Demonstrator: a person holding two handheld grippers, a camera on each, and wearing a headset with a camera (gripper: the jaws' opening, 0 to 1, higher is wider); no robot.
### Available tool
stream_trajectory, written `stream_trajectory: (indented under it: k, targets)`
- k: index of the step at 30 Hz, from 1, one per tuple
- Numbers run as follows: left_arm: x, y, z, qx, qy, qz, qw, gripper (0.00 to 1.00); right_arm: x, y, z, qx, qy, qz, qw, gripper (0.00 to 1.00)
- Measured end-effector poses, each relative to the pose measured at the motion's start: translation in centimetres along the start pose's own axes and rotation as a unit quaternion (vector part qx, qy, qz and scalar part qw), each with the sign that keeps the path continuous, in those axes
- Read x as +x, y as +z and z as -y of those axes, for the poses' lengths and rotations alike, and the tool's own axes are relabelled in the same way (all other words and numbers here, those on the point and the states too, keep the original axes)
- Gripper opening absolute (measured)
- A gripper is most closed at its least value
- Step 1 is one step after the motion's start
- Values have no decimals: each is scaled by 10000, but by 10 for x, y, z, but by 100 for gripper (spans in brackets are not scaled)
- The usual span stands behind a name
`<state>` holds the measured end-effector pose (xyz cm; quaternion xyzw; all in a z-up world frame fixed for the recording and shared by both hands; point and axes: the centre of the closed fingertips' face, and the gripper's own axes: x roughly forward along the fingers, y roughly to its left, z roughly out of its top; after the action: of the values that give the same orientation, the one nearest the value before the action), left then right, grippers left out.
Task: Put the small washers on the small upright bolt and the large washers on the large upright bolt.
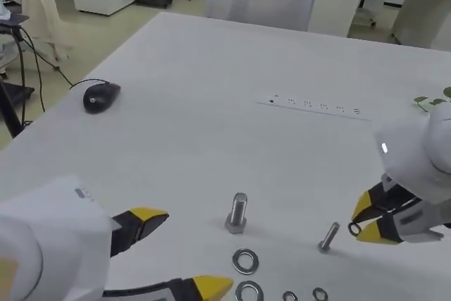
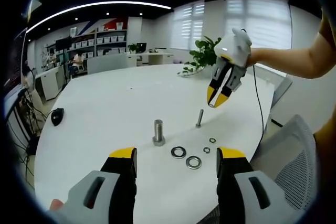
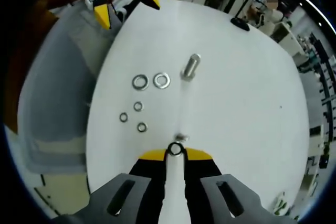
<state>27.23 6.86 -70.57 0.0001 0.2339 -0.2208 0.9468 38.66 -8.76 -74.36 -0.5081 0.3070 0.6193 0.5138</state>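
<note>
The large bolt (image 1: 237,214) stands head-down near the table's front, and the small bolt (image 1: 328,237) stands to its right. Two large washers (image 1: 245,261) and some small washers (image 1: 319,293) lie flat in front of them. My right gripper (image 1: 361,227) is shut on a small washer (image 1: 354,229), held just right of and above the small bolt's tip. In the right gripper view that washer (image 3: 175,149) sits between the yellow tips, over the small bolt (image 3: 180,138). My left gripper (image 1: 182,252) hangs open at the lower left, holding nothing, facing the large bolt (image 2: 158,132).
A black mouse (image 1: 101,96) lies at the table's left side. A white power strip (image 1: 313,106) lies across the middle, and a grey chair (image 1: 259,1) stands at the far edge. A green plant (image 1: 431,100) is at the right edge.
</note>
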Motion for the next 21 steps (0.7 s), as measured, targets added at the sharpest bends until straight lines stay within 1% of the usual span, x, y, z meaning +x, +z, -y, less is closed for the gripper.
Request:
stream_trajectory:
  k: [4,6,16,21]
  targets:
    - [-1,0,-1,-30,19,17,10000,61,3,1,3,-29,-15,-48,10000,12]
    - [-1,0,-1,-33,19,12,10000,61,5,4,4,-16,29,0,10000,12]
    - [-2,4,-1,-43,39,55,10000,61,11,5,8,-36,72,-5,10000,12]
    - [-1,3,0,-46,42,40,10000,61,14,4,11,-62,78,-35,9999,12]
